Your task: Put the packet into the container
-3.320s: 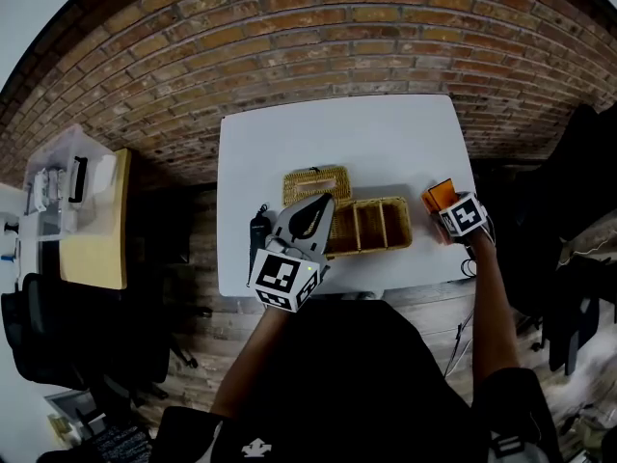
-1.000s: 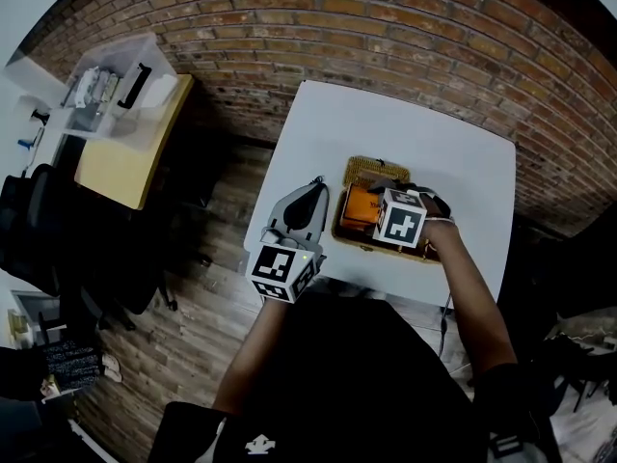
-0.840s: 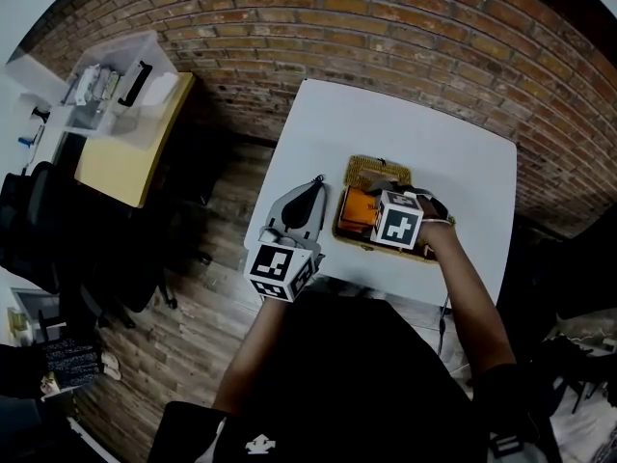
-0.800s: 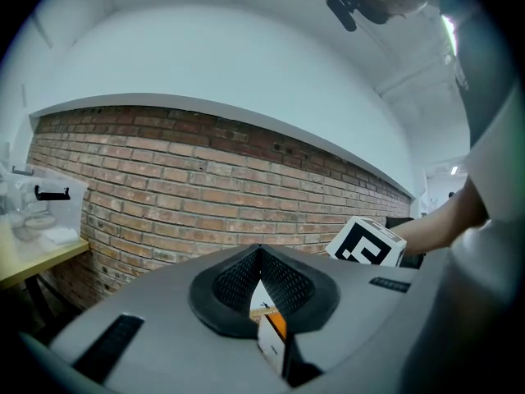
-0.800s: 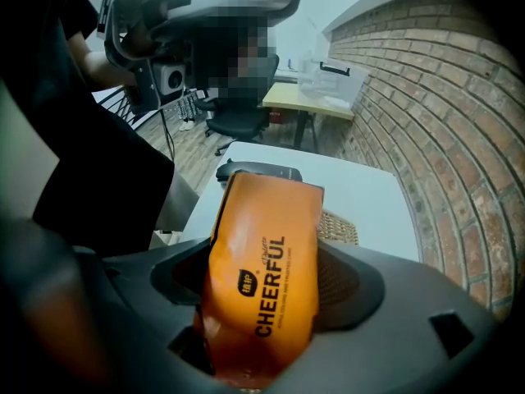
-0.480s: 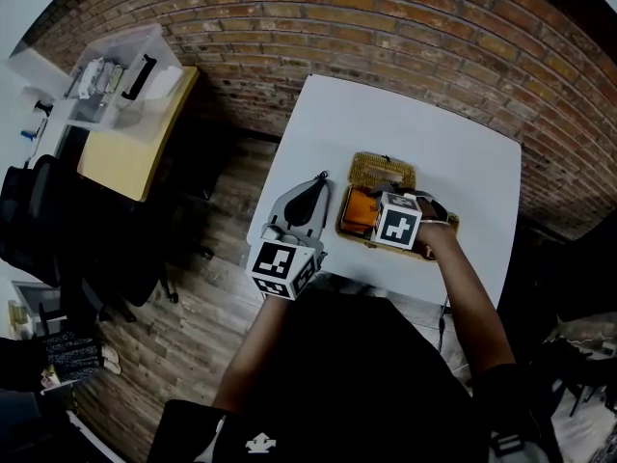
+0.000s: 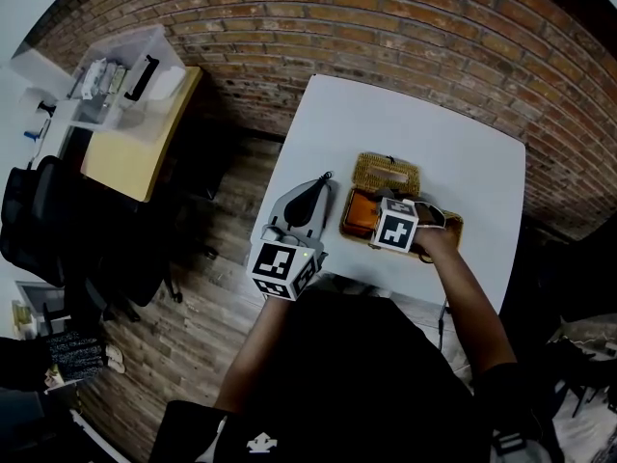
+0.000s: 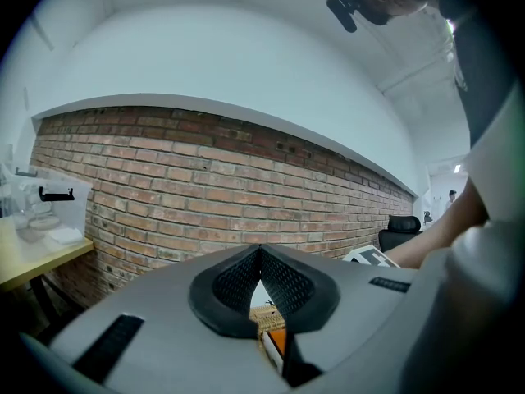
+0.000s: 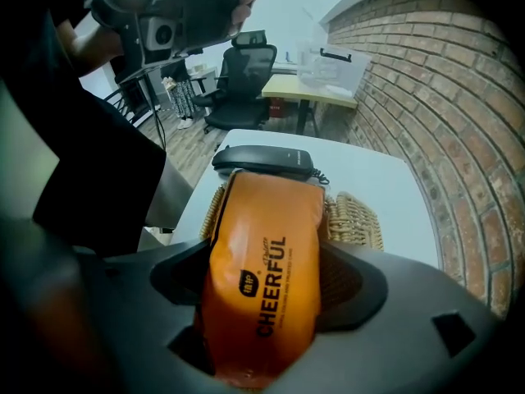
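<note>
The right gripper (image 9: 264,290) is clamped on an orange packet (image 9: 262,220), one jaw on each long side, and points steeply down over the basket. The packet's printed face is turned to the gripper's camera. Its far end hangs ahead of the jaws and reaches the basket's left end.

The left gripper (image 8: 260,261) is closed with its jaw tips touching and nothing between them. It is held about level over the table's left edge near the near-left corner, and it points across the table towards the basket.

The white table (image 7: 424,133) carries two wicker pieces. The larger is a long basket (image 7: 455,223) lying along the near edge, roughly midway between the near corners. In the head view the orange of the packet fills the basket's left end. Whether the packet touches the bottom there cannot be told. The right gripper's marker cube and the hand holding it cover the middle of the basket, so its contents there cannot be seen. Only a little of the rim shows at the right end.

A smaller wicker tray (image 7: 388,174) sits against the basket's far side, at its left end. Something dark lies on it that cannot be made out.
</note>
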Available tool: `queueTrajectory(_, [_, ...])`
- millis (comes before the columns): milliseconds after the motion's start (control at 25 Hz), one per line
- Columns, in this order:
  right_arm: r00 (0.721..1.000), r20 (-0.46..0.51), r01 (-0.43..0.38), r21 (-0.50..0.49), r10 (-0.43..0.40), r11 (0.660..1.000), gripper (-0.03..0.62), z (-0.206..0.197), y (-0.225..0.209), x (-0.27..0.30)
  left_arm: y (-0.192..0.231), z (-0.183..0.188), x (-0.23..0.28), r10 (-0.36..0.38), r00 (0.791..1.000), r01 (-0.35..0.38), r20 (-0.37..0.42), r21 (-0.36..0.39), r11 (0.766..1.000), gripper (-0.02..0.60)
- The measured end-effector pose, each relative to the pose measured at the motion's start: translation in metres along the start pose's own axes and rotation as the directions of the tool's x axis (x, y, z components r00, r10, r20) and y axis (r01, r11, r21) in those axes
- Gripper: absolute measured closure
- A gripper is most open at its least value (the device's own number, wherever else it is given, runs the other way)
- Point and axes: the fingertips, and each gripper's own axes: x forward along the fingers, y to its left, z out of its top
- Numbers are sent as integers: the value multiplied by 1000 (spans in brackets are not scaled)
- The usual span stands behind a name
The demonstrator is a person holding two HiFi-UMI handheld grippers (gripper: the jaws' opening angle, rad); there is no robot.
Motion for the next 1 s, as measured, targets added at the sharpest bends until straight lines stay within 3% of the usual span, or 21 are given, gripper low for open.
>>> queueTrajectory(240, [1000, 26, -13, 42, 12, 999, 240, -3, -3, 4, 3, -1, 2, 4, 1000, -4, -5, 6, 1000, 577])
queueTrajectory(520, [994, 107, -45, 108, 33, 993, 185, 5, -4, -5, 6, -1, 3, 6, 1000, -6, 0, -4, 1000, 577])
queueTrajectory(1000, [987, 163, -28, 113, 10, 993, 166, 15, -9, -20, 6, -2, 6, 1, 1000, -1, 2, -9, 1000, 577])
